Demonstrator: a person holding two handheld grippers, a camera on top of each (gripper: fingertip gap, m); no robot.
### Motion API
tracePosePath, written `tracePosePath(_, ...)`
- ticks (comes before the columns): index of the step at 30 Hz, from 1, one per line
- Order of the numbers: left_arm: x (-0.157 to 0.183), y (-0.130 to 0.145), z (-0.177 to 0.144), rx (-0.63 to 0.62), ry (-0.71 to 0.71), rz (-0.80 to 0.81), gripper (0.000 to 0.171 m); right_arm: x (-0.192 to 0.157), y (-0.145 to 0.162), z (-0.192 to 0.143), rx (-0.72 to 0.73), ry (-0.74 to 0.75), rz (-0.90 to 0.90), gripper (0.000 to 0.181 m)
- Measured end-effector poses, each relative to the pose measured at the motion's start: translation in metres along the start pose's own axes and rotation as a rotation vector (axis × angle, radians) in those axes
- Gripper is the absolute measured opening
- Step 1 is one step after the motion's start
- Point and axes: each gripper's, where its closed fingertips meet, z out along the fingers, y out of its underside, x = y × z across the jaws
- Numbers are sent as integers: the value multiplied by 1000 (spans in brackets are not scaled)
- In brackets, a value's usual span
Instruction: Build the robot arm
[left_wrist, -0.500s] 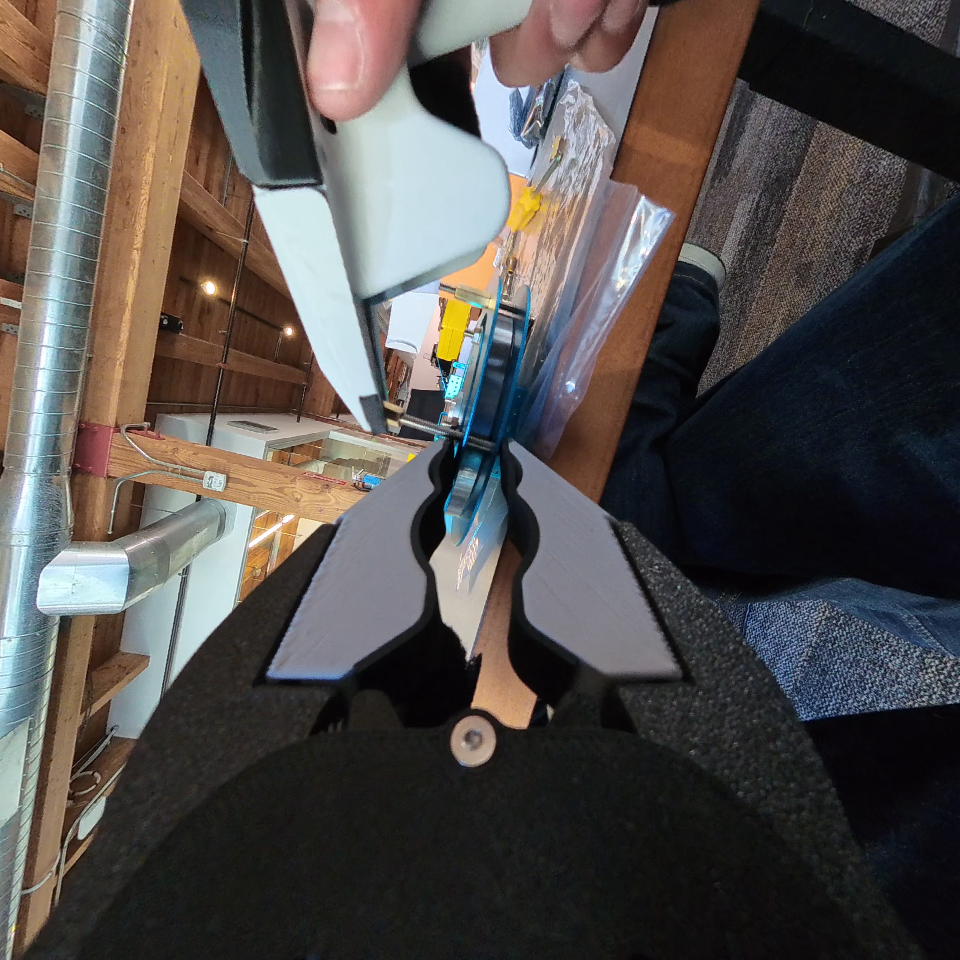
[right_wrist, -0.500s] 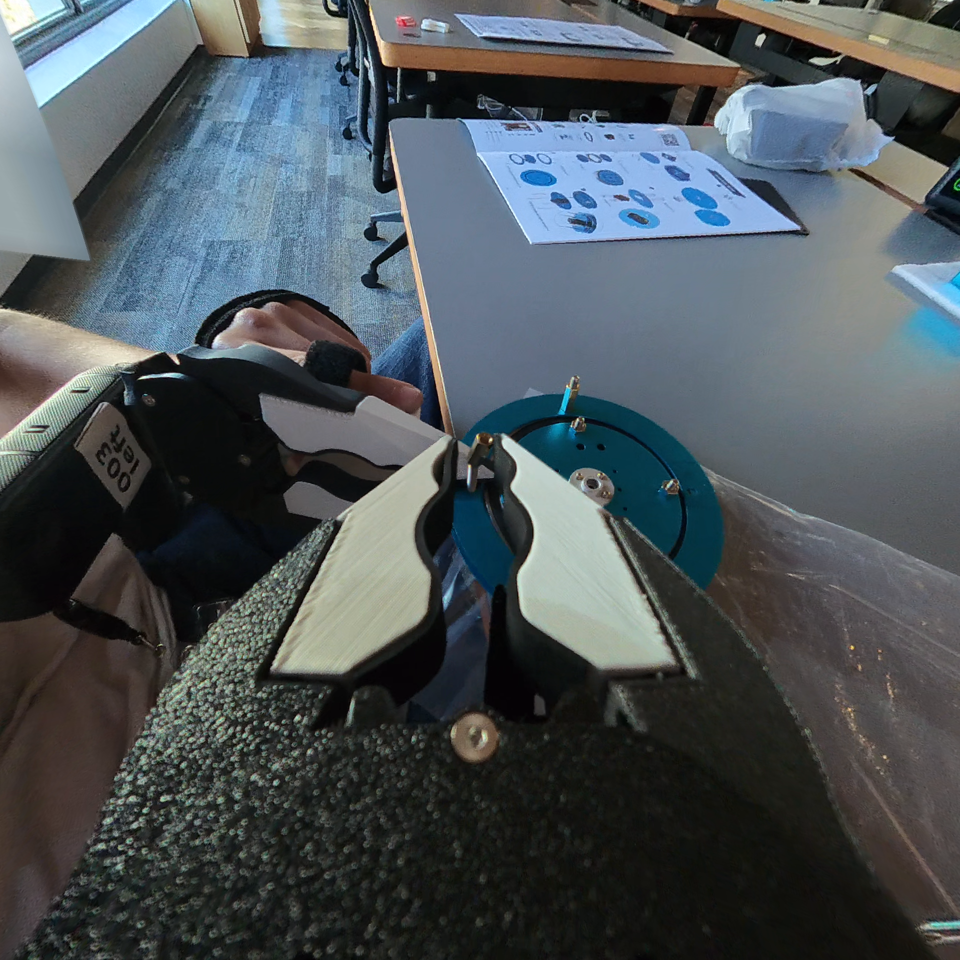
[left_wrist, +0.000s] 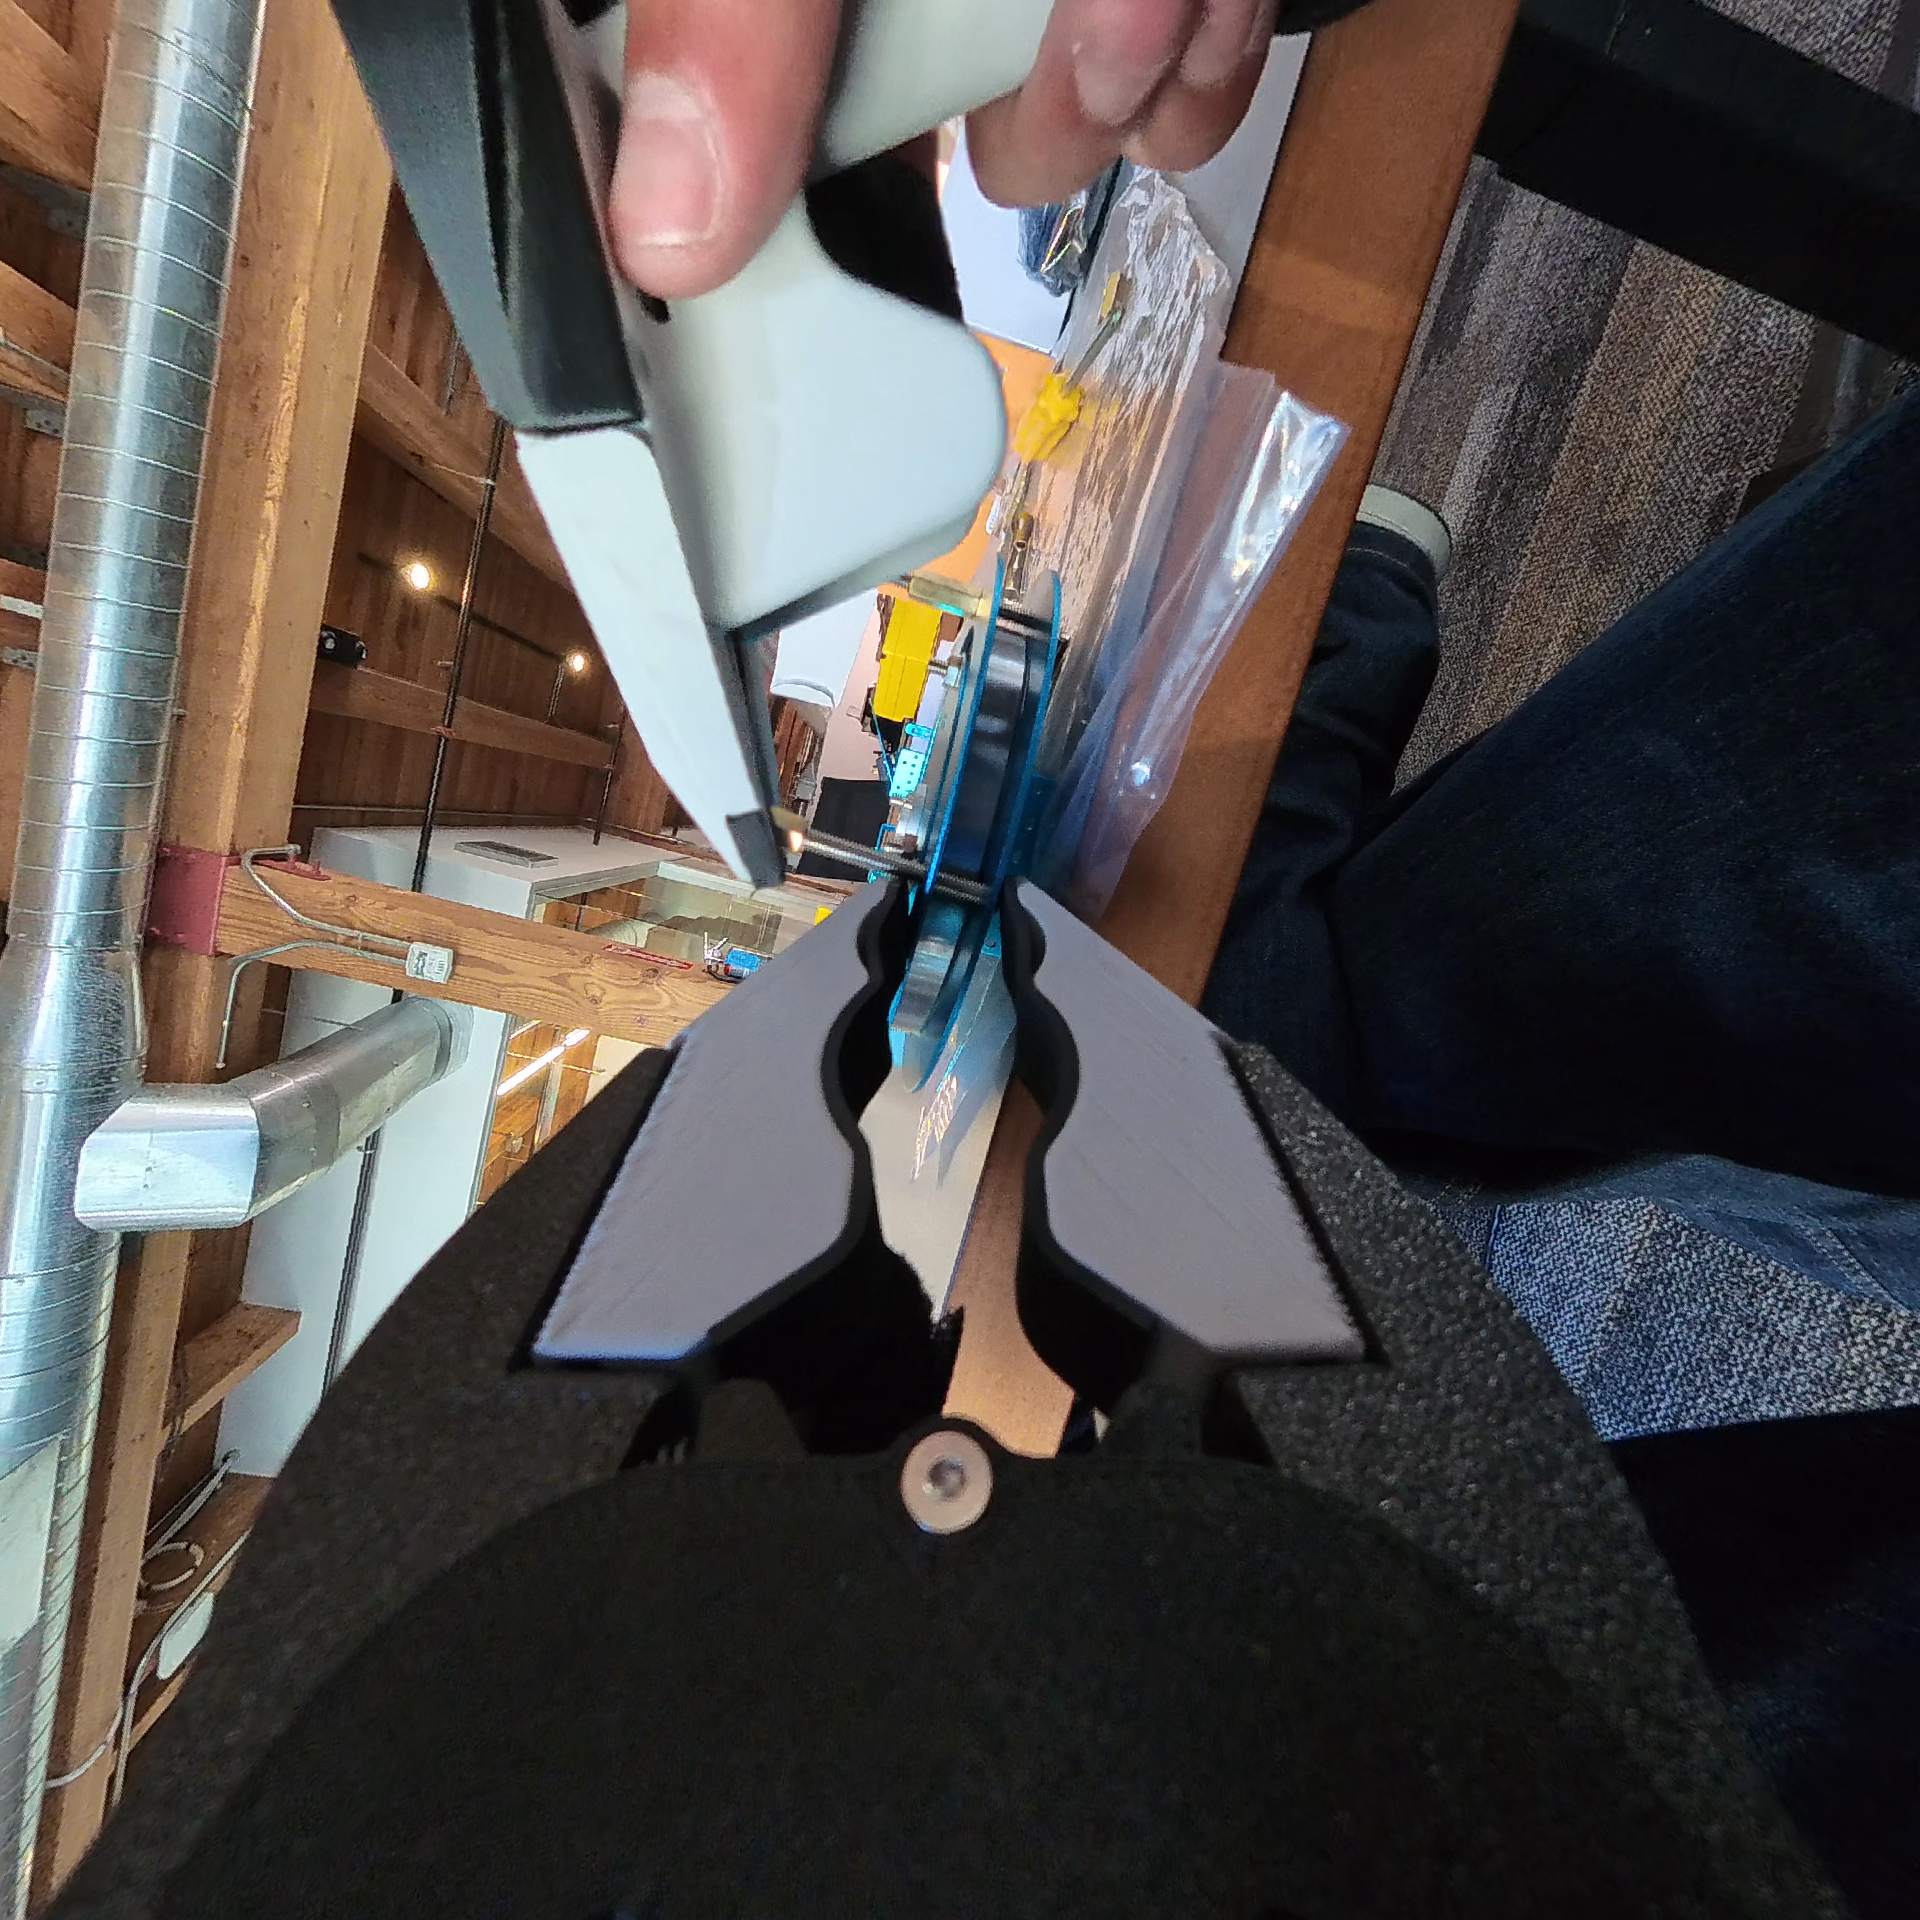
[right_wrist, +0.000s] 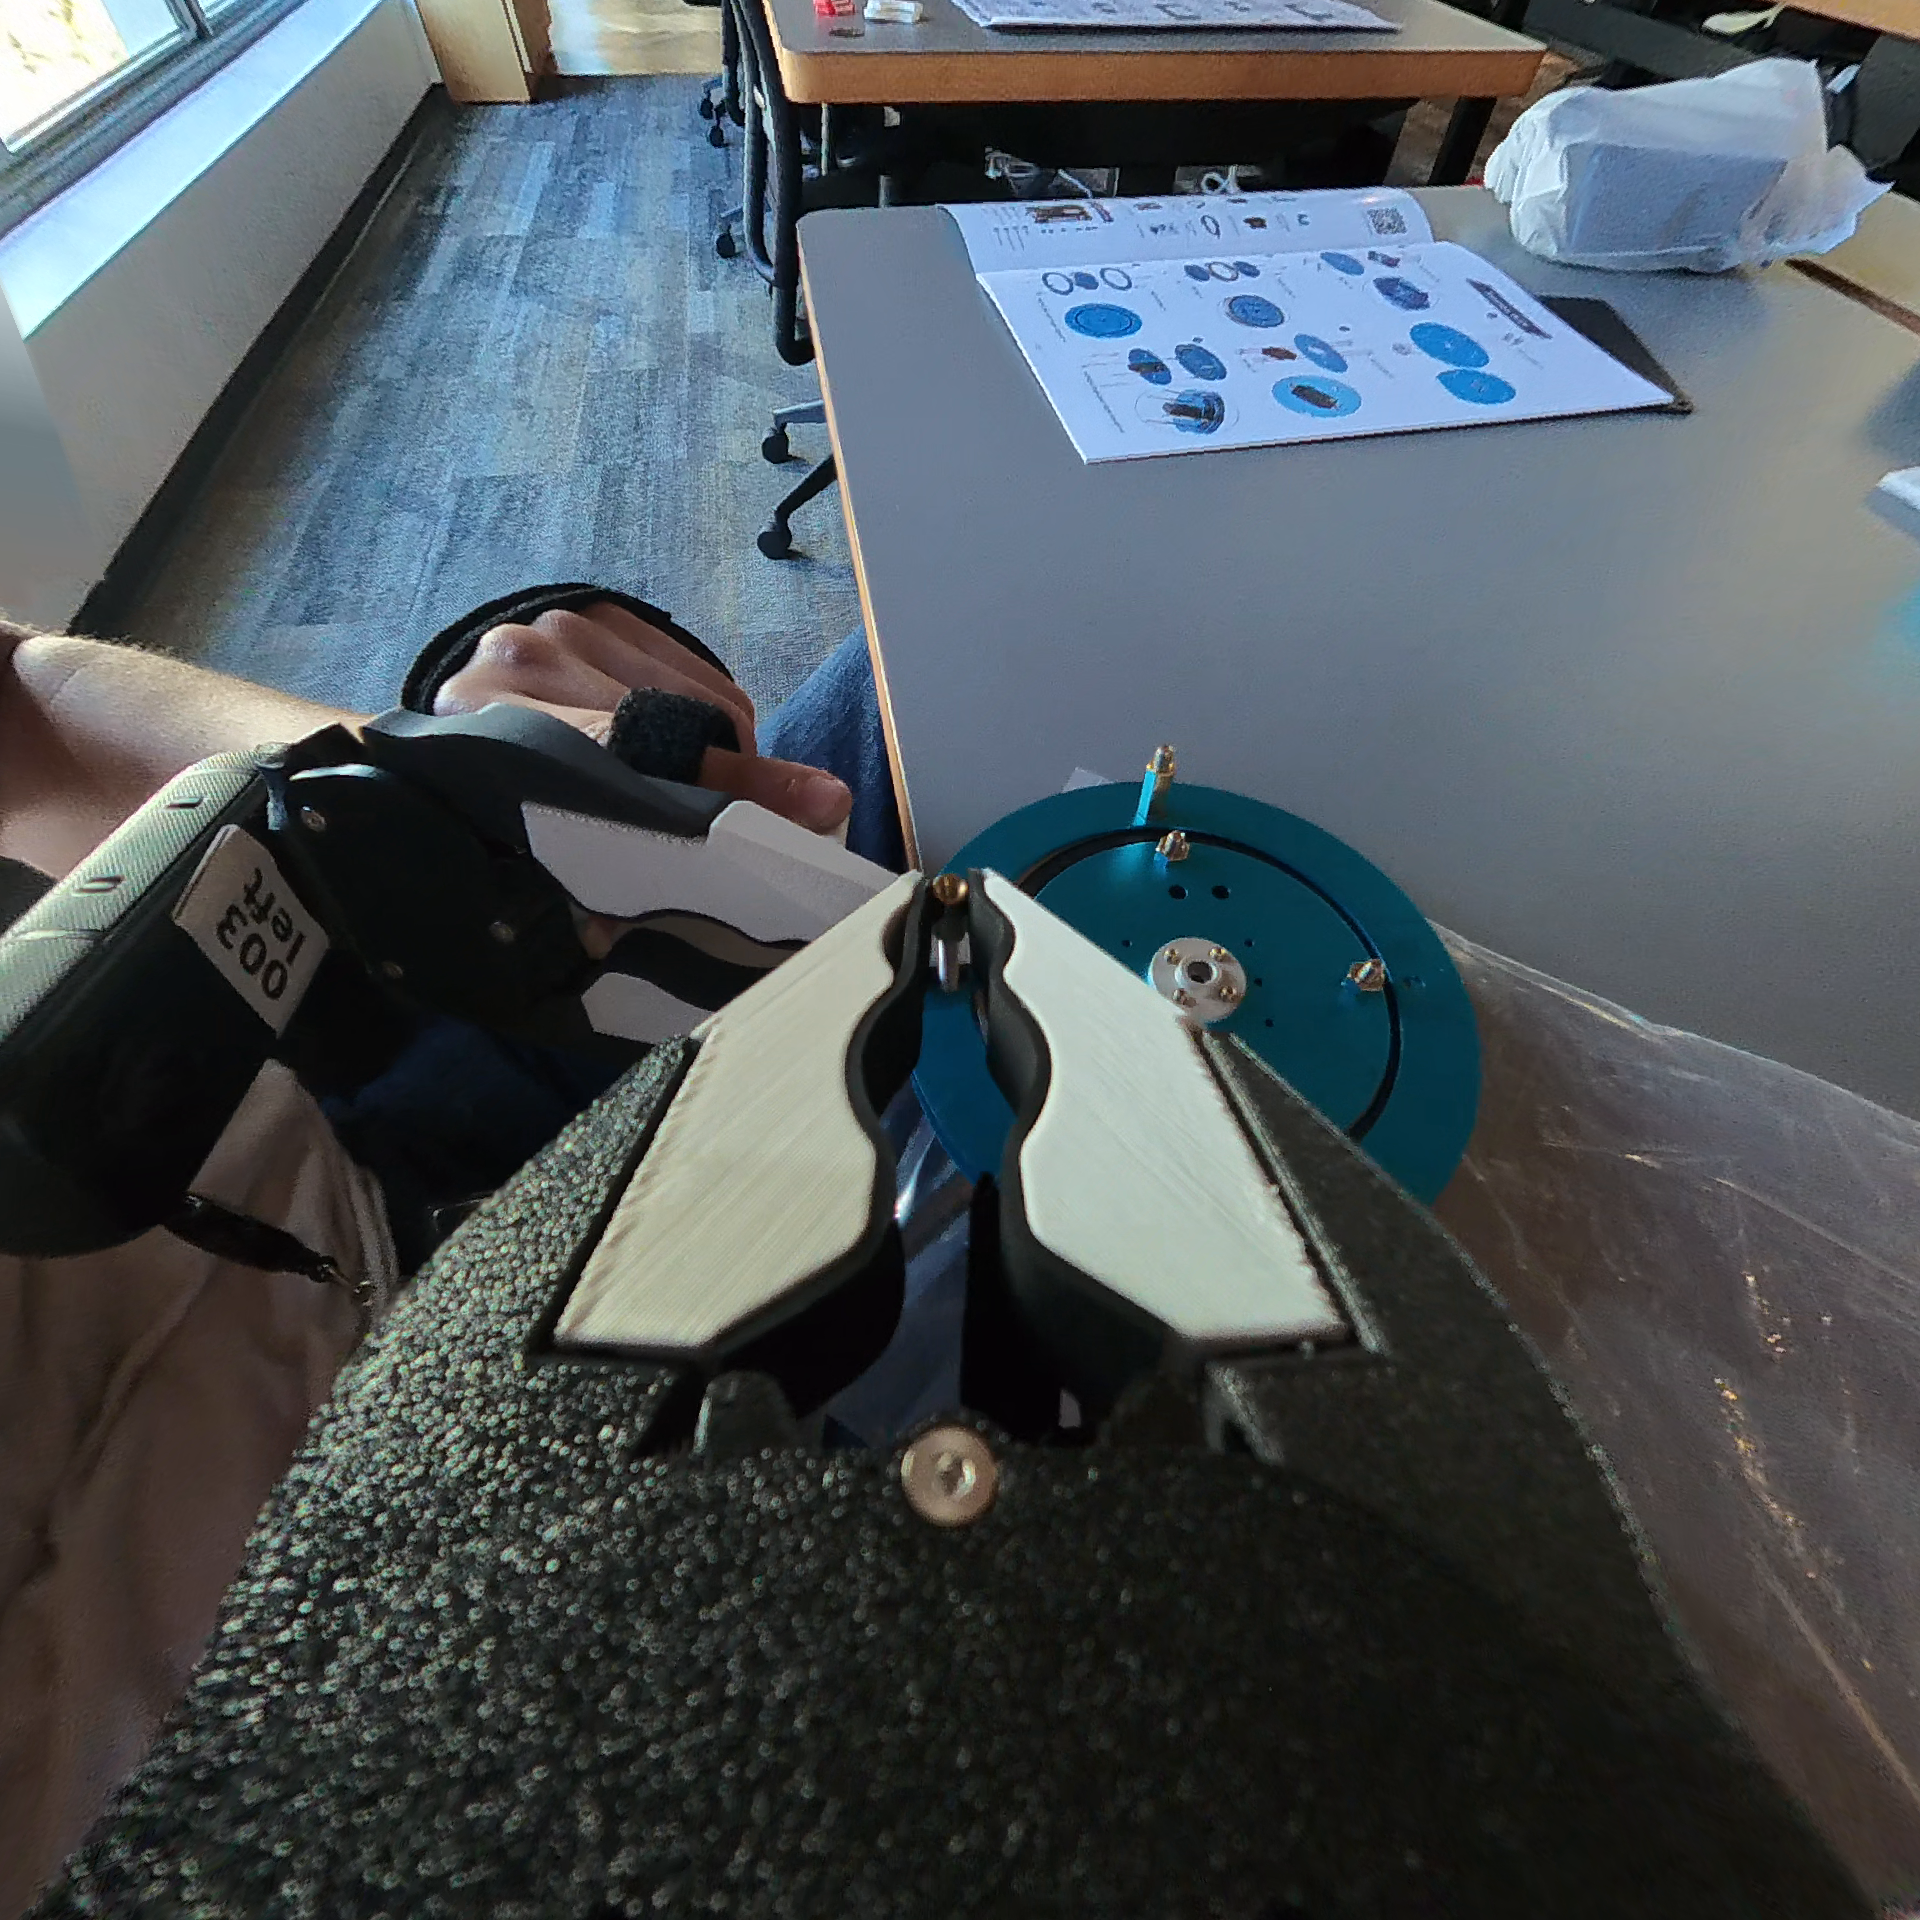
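Blue disc assembly (left_wrist: 982, 769) seen edge-on in the left wrist view, its rim clamped between the two fingertips of the left hand-held gripper (left_wrist: 948, 914), pressed against the wooden edge of the tabletop (left_wrist: 1340, 436). Threaded screw (left_wrist: 862, 844) sticking out sideways from the disc, brass head pinched at the tip of the right hand-held gripper (left_wrist: 764, 836), which reaches in from above under a person's hand (left_wrist: 883, 114). Clear plastic bag (left_wrist: 1174, 665) squeezed between disc and tabletop; dark trouser leg (left_wrist: 1610, 831) close on the right, open room with wooden beams and a metal duct (left_wrist: 94, 623) on the left. From the right wrist view: same blue disc assembly (right_wrist: 1299, 997) lying flat, overhanging the near corner of the grey tabletop (right_wrist: 1299, 644), partly on the clear plastic bag (right_wrist: 1662, 1195). Right hand-held gripper (right_wrist: 948, 920) clenched on the threaded screw (right_wrist: 948, 951) at the disc's left rim, just beside the tabletop edge. Left hand-held gripper (right_wrist: 727, 904) coming in from the left, off the tabletop, fingertips hidden behind the right one's. Three short brass-tipped posts standing on the disc, silver hub (right_wrist: 1200, 971) at centre. Open instruction booklet (right_wrist: 1309, 332) well apart at the far side, wide bare tabletop between.
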Motion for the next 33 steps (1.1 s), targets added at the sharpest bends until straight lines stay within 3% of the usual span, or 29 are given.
tracePosePath(12,0,0,0,0,2,1,17,0,2,0,-2,-89,132,5)
tracePosePath(33,1,0,0,-1,2,-1,17,1,0,4,-35,-36,50,6)
